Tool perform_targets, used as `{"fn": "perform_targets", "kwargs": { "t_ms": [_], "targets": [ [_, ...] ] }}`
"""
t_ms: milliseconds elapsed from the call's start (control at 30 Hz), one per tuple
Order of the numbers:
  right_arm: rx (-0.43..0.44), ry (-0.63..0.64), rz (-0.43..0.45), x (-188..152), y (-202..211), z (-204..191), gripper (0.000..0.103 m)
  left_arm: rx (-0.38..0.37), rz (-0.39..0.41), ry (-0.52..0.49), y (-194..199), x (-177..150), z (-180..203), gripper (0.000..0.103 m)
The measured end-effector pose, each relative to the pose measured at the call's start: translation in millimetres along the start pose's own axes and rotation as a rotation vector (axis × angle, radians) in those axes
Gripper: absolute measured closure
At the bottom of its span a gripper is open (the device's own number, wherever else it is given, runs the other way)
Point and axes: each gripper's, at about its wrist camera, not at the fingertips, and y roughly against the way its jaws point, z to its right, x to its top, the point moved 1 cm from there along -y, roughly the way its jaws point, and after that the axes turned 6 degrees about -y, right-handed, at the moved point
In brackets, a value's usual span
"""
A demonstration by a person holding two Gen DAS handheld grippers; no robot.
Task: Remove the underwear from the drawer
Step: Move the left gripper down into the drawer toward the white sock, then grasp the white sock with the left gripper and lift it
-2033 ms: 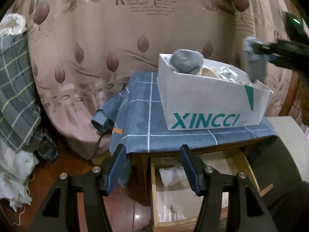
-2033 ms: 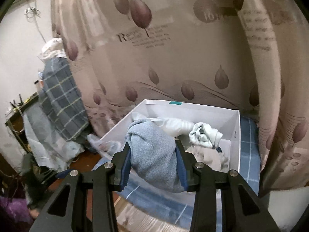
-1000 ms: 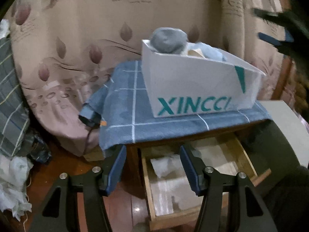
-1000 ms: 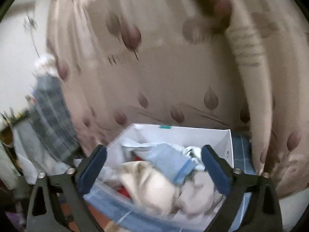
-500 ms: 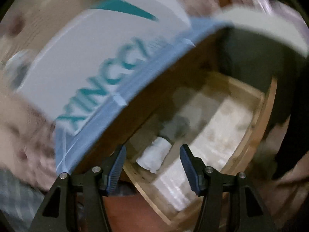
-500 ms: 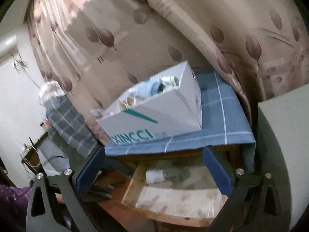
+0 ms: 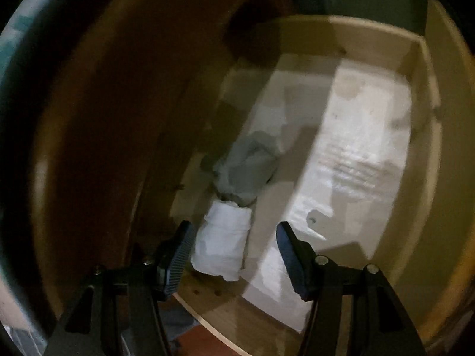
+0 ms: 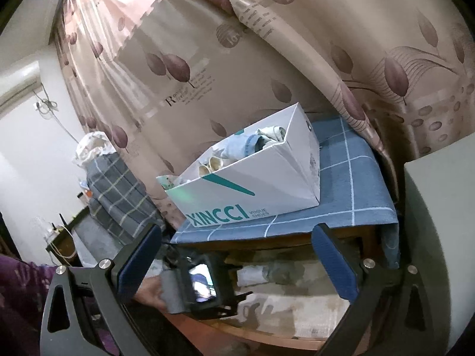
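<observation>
Drawer point(image 7: 421, 68) view alone shows possibly white underwear point(image 7: 222, 240) between left tongs point(image 7: 234, 243).

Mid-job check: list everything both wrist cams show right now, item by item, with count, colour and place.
white bundle: 1, white, in the drawer, between the open left gripper fingers
grey bundle: 1, grey, in the drawer, just behind the white bundle, touching it
drawer: 1, light wood, pulled open, pale liner on its floor
shoe box: 1, white with teal XINCCI lettering, on the checked cloth, rolled clothes inside
checked cloth: 1, blue with white lines, covering the cabinet top
curtain: 1, beige-pink with purple leaves, behind the box
plaid fabric: 1, grey with pale lines, at left
left gripper: 1, black with blue pads, open, inside the drawer
right gripper: 1, black with blue pads, open, empty, above the drawer
</observation>
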Motion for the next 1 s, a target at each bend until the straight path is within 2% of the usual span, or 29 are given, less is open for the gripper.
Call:
{"fn": "perform_targets", "kwargs": {
  "t_ms": [167,367,500,700,833,1000],
  "targets": [
    [0.037,-0.054,-0.002,2,-1,8,0.002,-0.022,-0.006,-0.050,-22,-5,-5,0.044],
    [0.058,-0.085,-0.006,3,-3,11,0.002,-0.103,-0.006,-0.082,-41,-10,-13,0.044],
    [0.079,-0.114,-0.010,2,-6,15,0.002,-0.113,0.009,-0.129,-52,-16,-8,0.044],
    [0.112,-0.165,-0.024,3,-11,21,0.002,-0.108,0.042,-0.138,-64,-20,-7,0.044],
    [0.129,-0.200,-0.036,2,-15,26,0.002,-0.067,0.051,-0.194,-71,-21,-2,0.044],
    [0.145,-0.212,-0.040,2,-15,27,0.002,-0.016,0.053,-0.178,-76,-17,-9,0.044]
  ]
}}
